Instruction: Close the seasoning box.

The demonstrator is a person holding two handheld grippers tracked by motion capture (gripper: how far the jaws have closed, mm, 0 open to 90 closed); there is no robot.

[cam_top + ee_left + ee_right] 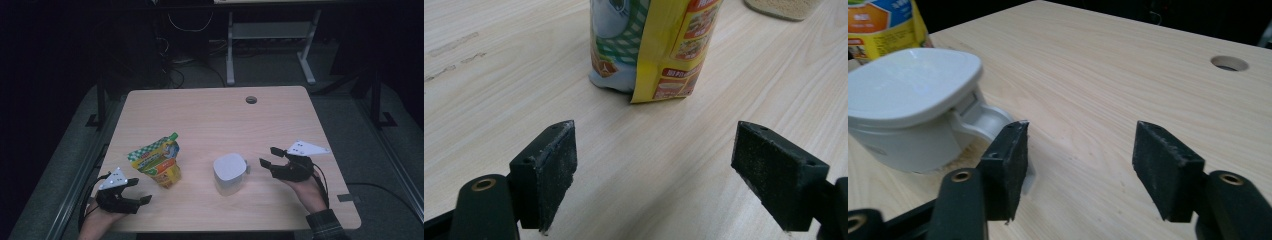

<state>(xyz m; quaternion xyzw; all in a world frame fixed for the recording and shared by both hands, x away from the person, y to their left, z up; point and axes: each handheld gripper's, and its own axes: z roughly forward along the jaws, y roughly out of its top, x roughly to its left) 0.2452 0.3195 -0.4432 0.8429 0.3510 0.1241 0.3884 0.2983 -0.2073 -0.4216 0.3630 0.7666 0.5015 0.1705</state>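
Left claw rests at the near-left of the counter in the high view, jaws spread wide with nothing between them, aimed toward the pouch that stands just beyond it; I read this as a staging pose before a grasp. Right claw sits at the near-right, jaws apart and empty, pointed at the white container, which stands mid-counter, near the pouch but apart from it. In the left gripper view, the pouch stands upright on its gusseted base: glossy flexible film, yellow side panel, green check print, likely to crumple under a hard pinch. The black pads are flat, matte and lightly scuffed. The counter is pale wood-grain laminate. In the right gripper view, the container is smooth rigid plastic with a rounded lid and a small tab jutting out at the side; one pad stands just beside that tab, not pressing it that I can tell. A round cable hole lies farther off.
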